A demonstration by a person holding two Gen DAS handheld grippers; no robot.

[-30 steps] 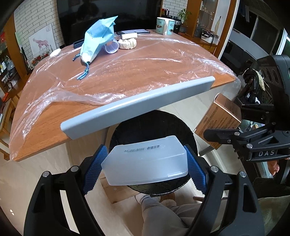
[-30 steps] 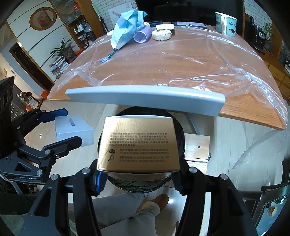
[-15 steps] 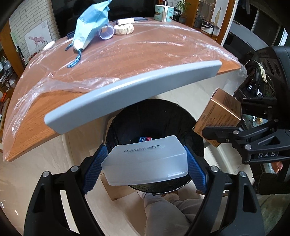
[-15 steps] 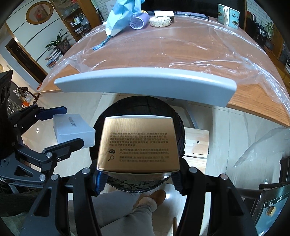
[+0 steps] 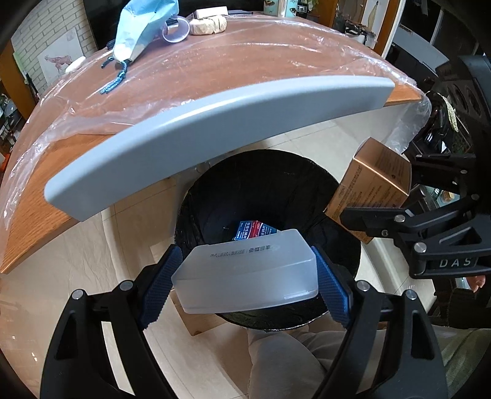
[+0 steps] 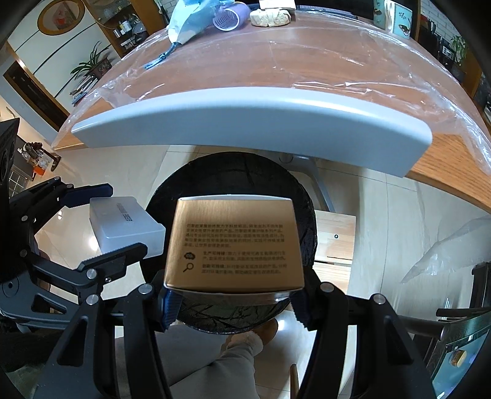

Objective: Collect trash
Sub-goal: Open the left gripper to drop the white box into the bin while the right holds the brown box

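My left gripper [image 5: 245, 282] is shut on a frosted white plastic box [image 5: 248, 273], held over the near rim of a black-lined trash bin [image 5: 270, 172]. A red and blue packet [image 5: 254, 228] lies at the bin's bottom. My right gripper [image 6: 234, 302] is shut on a gold carton [image 6: 234, 242] printed with text, above the same bin [image 6: 239, 167]. In the left wrist view the gold carton [image 5: 371, 196] and right gripper [image 5: 377, 199] hang over the bin's right edge. In the right wrist view the white box [image 6: 125, 227] and left gripper [image 6: 113, 221] sit at the bin's left.
A grey chair back [image 5: 196, 132] arches over the bin's far side. Behind it stands a wooden table under clear plastic [image 5: 245, 58], with a blue cloth bag [image 5: 138, 30], a cup [image 5: 175, 29] and a round bundle [image 5: 208, 24]. A person's grey-trousered leg [image 6: 214, 374] is below the bin.
Both grippers have sunk toward the bin with their boxes still gripped. The bin looms larger, and the packet at its bottom has come into sight.
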